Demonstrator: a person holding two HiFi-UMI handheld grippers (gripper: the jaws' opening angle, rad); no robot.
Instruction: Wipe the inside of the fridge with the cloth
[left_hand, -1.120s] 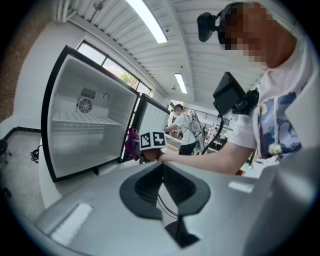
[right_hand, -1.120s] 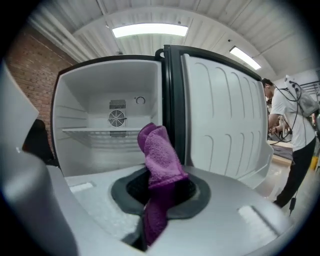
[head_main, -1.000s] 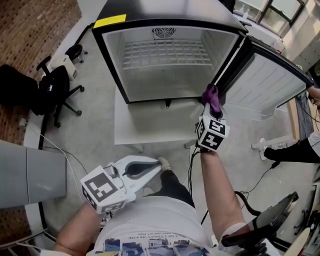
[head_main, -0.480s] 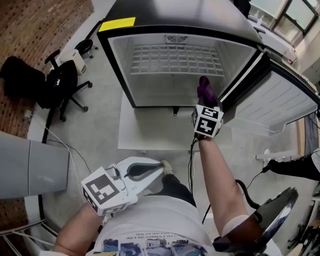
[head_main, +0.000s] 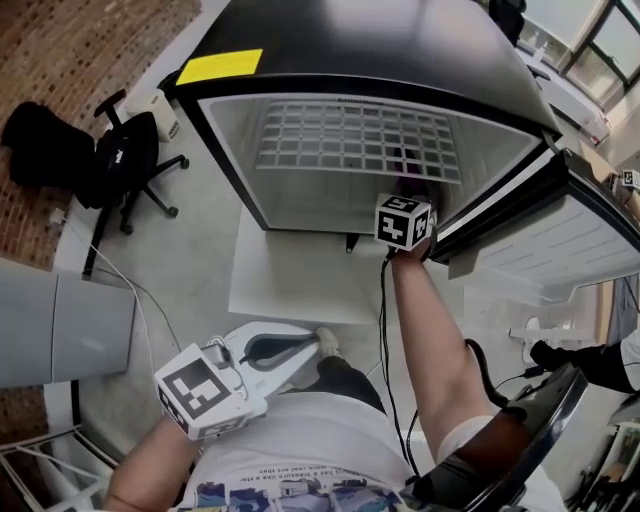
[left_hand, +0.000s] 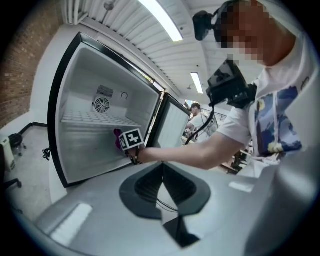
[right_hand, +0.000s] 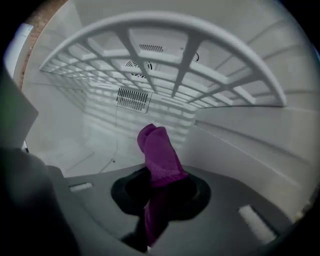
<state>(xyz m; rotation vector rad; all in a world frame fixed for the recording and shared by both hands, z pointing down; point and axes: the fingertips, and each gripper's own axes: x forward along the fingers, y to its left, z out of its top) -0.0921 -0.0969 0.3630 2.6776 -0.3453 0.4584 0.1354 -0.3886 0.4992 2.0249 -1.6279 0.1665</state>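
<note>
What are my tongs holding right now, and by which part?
Right tongs grip the purple cloth around its middle, upper end free; left tongs shut, empty.

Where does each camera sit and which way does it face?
Head view: on the head, facing down at the fridge; left tool, right tool, left arm, right arm show.
Left gripper view: on the left tool, facing the fridge past shut jaws; right arm, torso show.
Right gripper view: inside the fridge, facing its back wall; only jaws clamping the cloth show.
Shared: first two show the right tool's cube.
</note>
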